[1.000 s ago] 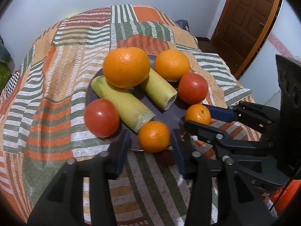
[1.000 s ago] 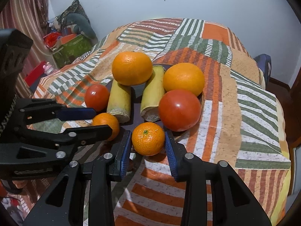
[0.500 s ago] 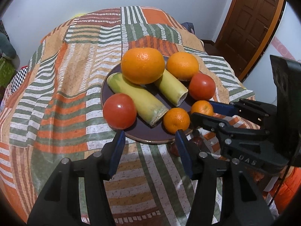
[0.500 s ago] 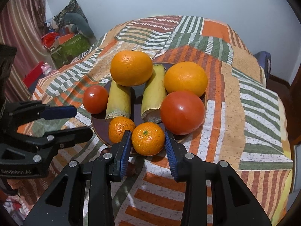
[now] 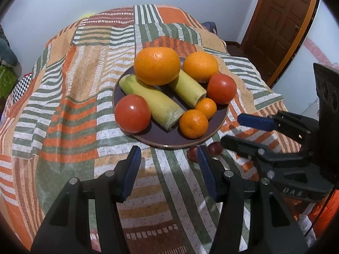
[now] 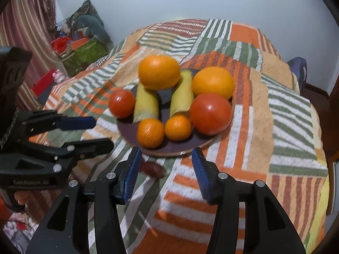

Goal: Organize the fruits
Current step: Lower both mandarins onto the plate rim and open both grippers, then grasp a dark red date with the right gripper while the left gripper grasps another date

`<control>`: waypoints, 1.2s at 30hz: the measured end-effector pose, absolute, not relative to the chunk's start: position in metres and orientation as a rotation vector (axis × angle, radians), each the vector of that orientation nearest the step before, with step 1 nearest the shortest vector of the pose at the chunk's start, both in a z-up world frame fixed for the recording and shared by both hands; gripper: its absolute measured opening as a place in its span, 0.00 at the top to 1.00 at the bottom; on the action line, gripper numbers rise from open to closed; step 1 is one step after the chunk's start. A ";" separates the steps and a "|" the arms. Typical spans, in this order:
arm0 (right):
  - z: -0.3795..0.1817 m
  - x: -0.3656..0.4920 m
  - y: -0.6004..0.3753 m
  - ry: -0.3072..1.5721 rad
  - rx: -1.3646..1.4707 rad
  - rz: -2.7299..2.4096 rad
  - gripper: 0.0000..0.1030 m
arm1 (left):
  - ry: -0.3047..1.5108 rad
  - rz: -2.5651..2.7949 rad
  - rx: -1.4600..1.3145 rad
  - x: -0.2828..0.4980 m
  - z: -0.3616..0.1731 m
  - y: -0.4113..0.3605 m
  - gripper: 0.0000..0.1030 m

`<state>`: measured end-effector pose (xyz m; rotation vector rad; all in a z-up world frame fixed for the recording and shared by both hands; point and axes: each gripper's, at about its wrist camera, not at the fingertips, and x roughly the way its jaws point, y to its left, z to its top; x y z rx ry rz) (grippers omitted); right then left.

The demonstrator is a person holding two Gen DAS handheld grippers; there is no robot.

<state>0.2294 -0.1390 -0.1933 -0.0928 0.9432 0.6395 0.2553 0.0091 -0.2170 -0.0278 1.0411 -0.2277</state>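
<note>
Claws (image 5: pixel 168 165) withdrawn, agape; tangerines (image 5: pixel 193 123) plated.

Left wrist: looks forward and down along its fingers (image 5: pixel 131 169) at the plate (image 5: pixel 169 141), near, from its left.
Right wrist: same downward tilt, near, from plate's (image 6: pixel 169 153) right.
Shared: plate, patterned bedspread (image 5: pixel 70 110); each view catches the other's fingers.

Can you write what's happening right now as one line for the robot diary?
left gripper: open, empty | right gripper: open, empty | plate: holds fruit | two small dark fruits: on cloth beside plate
</note>
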 end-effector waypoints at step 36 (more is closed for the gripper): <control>-0.203 0.223 -0.160 0.982 -0.027 0.641 0.77 | 1.118 -0.304 -0.030 0.260 -0.245 -0.020 0.53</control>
